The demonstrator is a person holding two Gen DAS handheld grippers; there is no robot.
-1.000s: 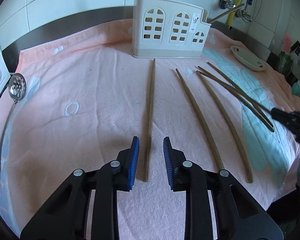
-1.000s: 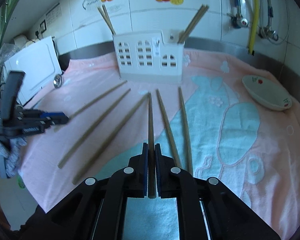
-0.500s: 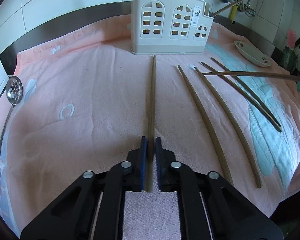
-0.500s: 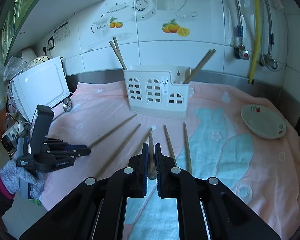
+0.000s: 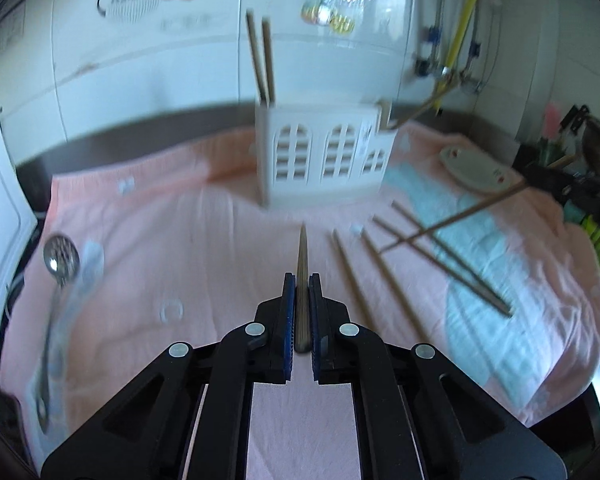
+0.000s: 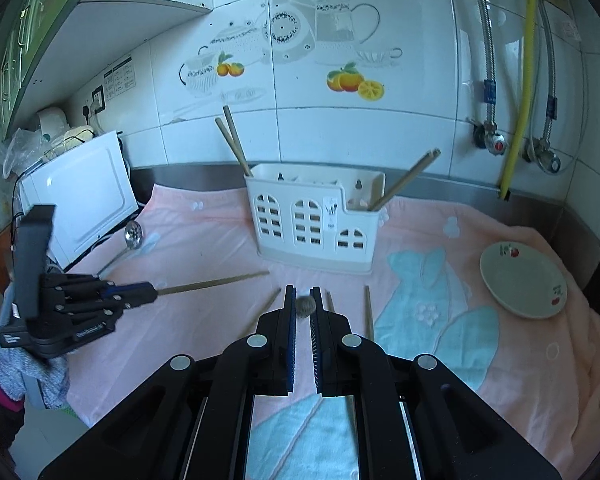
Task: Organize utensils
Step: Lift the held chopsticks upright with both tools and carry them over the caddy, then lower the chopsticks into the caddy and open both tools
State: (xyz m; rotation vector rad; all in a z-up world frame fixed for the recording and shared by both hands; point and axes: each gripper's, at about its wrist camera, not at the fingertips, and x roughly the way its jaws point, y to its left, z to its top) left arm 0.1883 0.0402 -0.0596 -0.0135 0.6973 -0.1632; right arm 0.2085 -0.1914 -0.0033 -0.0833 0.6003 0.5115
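My left gripper [image 5: 301, 280] is shut on a wooden chopstick [image 5: 302, 264] and holds it above the pink towel, tip toward the white utensil holder [image 5: 324, 156]. It also shows in the right wrist view [image 6: 140, 293] with its chopstick [image 6: 216, 282]. My right gripper [image 6: 303, 294] is shut on another chopstick [image 6: 305, 305], seen end-on; that chopstick shows in the left wrist view [image 5: 452, 220], raised over the towel. Several chopsticks [image 5: 440, 260] lie on the towel. The holder [image 6: 312, 220] has chopsticks standing in both ends.
A slotted metal spoon [image 5: 58, 280] lies at the towel's left edge. A small white dish [image 6: 524, 280] sits at the right. A white appliance [image 6: 84, 196] stands left. Pipes and a yellow hose [image 6: 520, 80] run along the tiled wall.
The left gripper closed on the chopstick and lifted it off the towel. The right gripper lifted its chopstick higher, and both views now look toward the holder.
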